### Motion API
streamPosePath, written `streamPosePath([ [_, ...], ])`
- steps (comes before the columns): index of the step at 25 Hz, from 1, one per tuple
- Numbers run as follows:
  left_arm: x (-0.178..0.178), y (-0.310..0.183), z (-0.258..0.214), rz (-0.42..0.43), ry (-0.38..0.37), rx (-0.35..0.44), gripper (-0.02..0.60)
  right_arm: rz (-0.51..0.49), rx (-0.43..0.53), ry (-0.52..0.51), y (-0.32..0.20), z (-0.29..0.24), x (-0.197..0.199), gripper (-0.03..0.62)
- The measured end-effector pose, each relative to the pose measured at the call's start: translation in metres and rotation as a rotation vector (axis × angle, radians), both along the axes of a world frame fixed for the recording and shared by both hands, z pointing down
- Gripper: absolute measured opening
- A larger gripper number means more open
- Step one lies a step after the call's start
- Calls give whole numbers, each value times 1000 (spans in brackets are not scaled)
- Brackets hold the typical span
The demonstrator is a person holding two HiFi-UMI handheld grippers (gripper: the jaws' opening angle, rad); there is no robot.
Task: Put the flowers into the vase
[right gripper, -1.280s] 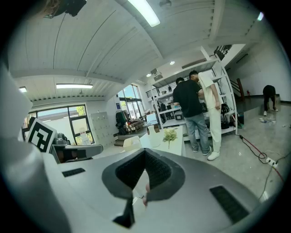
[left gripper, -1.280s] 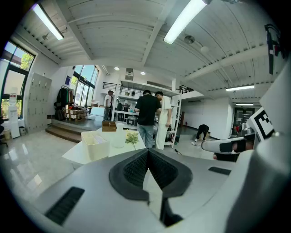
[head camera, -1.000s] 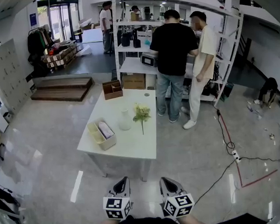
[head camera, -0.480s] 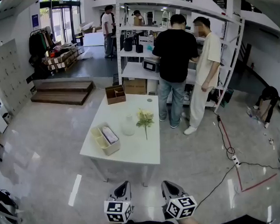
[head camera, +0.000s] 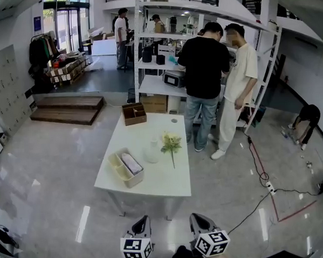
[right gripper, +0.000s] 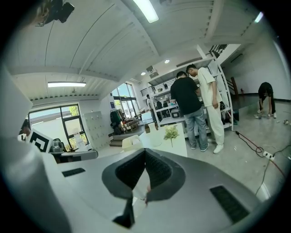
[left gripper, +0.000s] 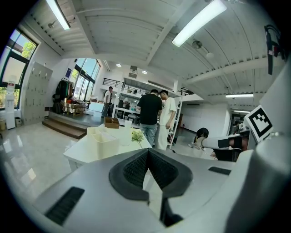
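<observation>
Well short of the white table (head camera: pixel 164 179), both grippers hang low at the near edge of the head view, and neither touches it. The left gripper (head camera: pixel 140 224) is clenched on nothing: in the left gripper view its two dark pads meet at the tips, with only floor and table showing past them. The right gripper (head camera: pixel 200 221) is the same, pads pressed together and empty, with its marker cube facing up.

The flowers (head camera: pixel 171 143), a small pale yellow bunch on a green stem, lie flat on the table just right of its middle. Their heads point toward the far end and the stem points back toward the near edge. The vase (head camera: pixel 152 152), pale and narrow-necked, stands upright on the table just left of the flowers; whether the two touch I cannot tell.

A cream bin (head camera: pixel 134 180) with something white in it sits at a slant on the table's left side, nearer than the vase. A brown wooden box (head camera: pixel 134 119) rests at the table's far left corner. Beyond the far right corner two people stand with their backs turned, one in a black shirt (head camera: pixel 204 69) and one in a pale shirt (head camera: pixel 240 73), at a white shelving rack (head camera: pixel 153 83). A cable (head camera: pixel 258 168) trails over the floor to the right of the table
</observation>
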State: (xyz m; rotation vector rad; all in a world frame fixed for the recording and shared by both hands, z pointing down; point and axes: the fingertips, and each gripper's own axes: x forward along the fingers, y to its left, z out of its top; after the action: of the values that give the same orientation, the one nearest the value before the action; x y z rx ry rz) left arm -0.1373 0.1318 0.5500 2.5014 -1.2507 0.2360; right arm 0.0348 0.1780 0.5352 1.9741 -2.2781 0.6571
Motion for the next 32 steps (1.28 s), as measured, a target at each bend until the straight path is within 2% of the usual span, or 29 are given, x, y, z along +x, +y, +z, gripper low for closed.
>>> streamPosePath([
  [6, 13, -39, 9, 1, -5, -33, 3, 0, -21, 2, -38, 23, 18, 3],
  [9, 28, -70, 13, 4, -29, -29, 3, -11, -11, -17, -73, 29, 32, 3],
  [13, 64, -127, 5, 7, -67, 0, 3, -42, 33, -44, -134, 21, 57, 3],
  [19, 124, -210, -30, -34, -53, 78, 3, -124, 102, -21, -219, -21, 94, 3],
  [22, 143, -238, -36, -67, -41, 74, 3, -165, 98, 0, -252, -27, 109, 3],
  [27, 155, -269, -29, -98, -43, 37, 3, -205, 64, -4, -290, -19, 115, 3],
  [32, 157, -295, -22, -80, -52, 34, 3, -203, 72, -3, -316, -19, 107, 3],
])
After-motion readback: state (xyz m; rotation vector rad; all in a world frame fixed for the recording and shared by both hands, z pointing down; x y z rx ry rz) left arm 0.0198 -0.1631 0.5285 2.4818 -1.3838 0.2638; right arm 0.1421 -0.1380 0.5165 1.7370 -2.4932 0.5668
